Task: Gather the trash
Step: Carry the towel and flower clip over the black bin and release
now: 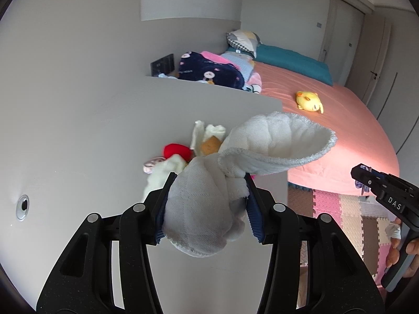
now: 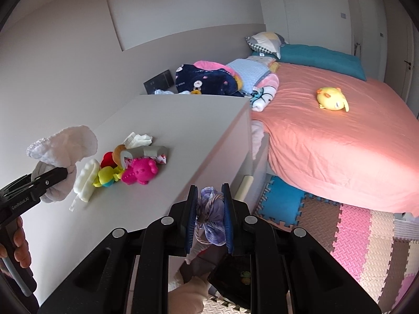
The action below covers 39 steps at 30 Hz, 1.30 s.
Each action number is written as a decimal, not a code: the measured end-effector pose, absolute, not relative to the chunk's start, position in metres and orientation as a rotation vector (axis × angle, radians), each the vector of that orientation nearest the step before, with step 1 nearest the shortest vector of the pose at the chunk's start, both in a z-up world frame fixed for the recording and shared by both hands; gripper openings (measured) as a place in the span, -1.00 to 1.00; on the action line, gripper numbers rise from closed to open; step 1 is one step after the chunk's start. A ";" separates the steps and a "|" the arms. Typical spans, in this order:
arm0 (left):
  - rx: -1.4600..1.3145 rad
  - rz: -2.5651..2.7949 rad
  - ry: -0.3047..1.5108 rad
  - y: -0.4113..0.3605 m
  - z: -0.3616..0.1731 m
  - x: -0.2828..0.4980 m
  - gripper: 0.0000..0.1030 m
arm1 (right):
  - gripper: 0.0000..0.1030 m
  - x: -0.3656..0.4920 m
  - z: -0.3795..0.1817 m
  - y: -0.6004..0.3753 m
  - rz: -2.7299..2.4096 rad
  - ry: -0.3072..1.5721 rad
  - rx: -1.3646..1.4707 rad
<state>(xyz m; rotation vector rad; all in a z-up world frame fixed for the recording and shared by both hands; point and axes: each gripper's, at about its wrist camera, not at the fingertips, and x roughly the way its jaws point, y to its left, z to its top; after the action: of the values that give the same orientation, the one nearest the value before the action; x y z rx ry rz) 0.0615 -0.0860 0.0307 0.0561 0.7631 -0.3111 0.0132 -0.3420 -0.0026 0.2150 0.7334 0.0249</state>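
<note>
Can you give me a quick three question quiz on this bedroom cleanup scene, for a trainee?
1. True or false: the left hand-held gripper is clamped on a white quilted cloth.
2. Multiple choice: where does the yellow plush toy lie? A) on the grey cabinet top B) on the pink bedsheet C) on the foam floor mats
3. Fill in: the right hand-held gripper grips a crumpled ______ scrap of material.

Key: 1 true. 2 B; the toy rests on the pink bedsheet, apart from the grey cabinet top. 3 purple.
</note>
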 end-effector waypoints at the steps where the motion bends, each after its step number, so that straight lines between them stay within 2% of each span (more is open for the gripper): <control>1: 0.059 -0.316 0.765 -0.090 0.030 0.060 -0.05 | -0.61 0.011 -0.002 -0.345 0.022 0.733 0.216; 39: 0.238 -0.585 0.827 -0.261 -0.007 0.016 -0.01 | -0.61 -0.062 -0.013 -0.447 -0.206 0.743 0.261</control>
<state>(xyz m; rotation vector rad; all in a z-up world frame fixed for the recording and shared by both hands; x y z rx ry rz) 0.0162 -0.2610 -0.0074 0.2382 0.8274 -0.5849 -0.0624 -0.4470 -0.0129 0.2605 0.7434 -0.2058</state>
